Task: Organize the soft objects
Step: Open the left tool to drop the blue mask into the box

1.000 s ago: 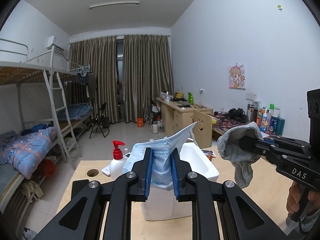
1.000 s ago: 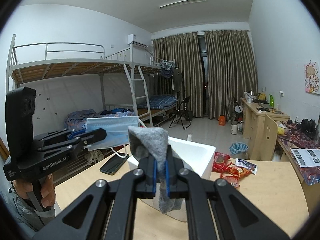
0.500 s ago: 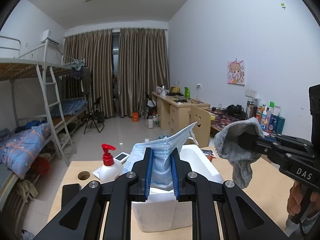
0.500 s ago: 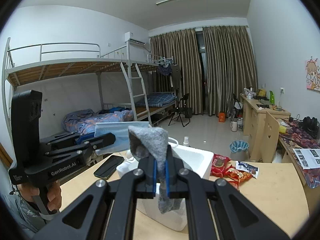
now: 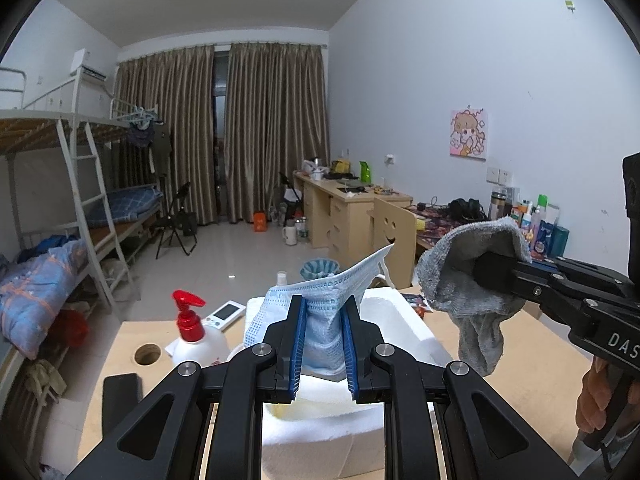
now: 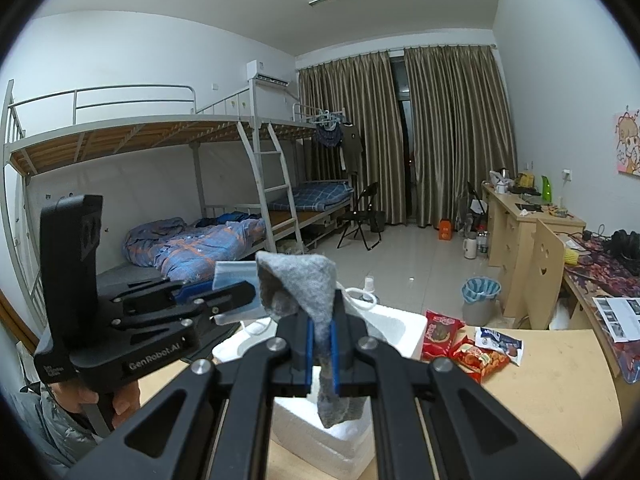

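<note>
My left gripper (image 5: 322, 320) is shut on a blue face mask (image 5: 320, 300) and holds it above a white foam box (image 5: 404, 332) on the wooden table. My right gripper (image 6: 321, 328) is shut on a grey cloth (image 6: 298, 284), also held over the foam box (image 6: 400, 324). In the left wrist view the right gripper (image 5: 484, 272) comes in from the right with the grey cloth (image 5: 468, 276) hanging from it. In the right wrist view the left gripper (image 6: 244, 292) sits at left with the mask (image 6: 232, 274) partly hidden behind the cloth.
A red-pump soap bottle (image 5: 196, 340), a white device (image 5: 228, 312) and a dark phone (image 5: 120, 396) lie left of the box. Snack packets (image 6: 468, 344) lie right of it. The table (image 6: 552, 392) has a round hole (image 5: 147, 354). Bunk beds, desks, a bin (image 6: 480, 296) stand beyond.
Both grippers have moved closer together over the foam box, still holding the mask and the cloth. The views have shifted slightly forward and down toward the box.
</note>
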Available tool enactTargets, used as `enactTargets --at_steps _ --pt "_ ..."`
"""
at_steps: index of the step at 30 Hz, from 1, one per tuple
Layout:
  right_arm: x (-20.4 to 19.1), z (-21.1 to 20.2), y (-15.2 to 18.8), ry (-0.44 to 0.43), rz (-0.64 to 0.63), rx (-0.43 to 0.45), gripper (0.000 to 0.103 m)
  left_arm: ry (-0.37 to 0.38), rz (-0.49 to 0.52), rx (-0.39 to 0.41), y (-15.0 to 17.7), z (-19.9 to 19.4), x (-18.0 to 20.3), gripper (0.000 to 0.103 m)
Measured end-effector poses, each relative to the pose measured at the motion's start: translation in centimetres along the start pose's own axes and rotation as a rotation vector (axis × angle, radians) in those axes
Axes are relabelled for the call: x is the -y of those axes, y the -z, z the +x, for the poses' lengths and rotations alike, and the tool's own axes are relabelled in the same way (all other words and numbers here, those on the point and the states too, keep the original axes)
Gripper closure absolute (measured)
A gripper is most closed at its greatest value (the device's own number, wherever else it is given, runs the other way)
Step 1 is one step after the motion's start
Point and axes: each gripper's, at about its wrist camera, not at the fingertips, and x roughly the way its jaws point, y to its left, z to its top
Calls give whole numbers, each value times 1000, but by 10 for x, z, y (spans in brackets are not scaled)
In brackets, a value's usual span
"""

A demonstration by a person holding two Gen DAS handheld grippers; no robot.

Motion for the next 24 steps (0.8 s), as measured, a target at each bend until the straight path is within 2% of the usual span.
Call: enactTargets --at_steps 14,15,17,19,21,24 --pt "13 11 4 -17 32 -6 94 6 -3 -69 8 48 -4 84" --pt "14 12 3 -17 35 -6 94 9 -3 -73 9 50 -4 80" --pt "16 14 2 -17 41 -9 94 12 -4 -84 10 54 -4 65" --pt "17 15 2 -17 43 -11 94 -2 -11 -84 10 56 -5 25" --pt "17 14 2 -15 43 -11 94 -34 -20 -58 10 53 -8 11" --pt "17 14 2 -15 42 -8 94 -66 -36 -10 10 43 -15 5"
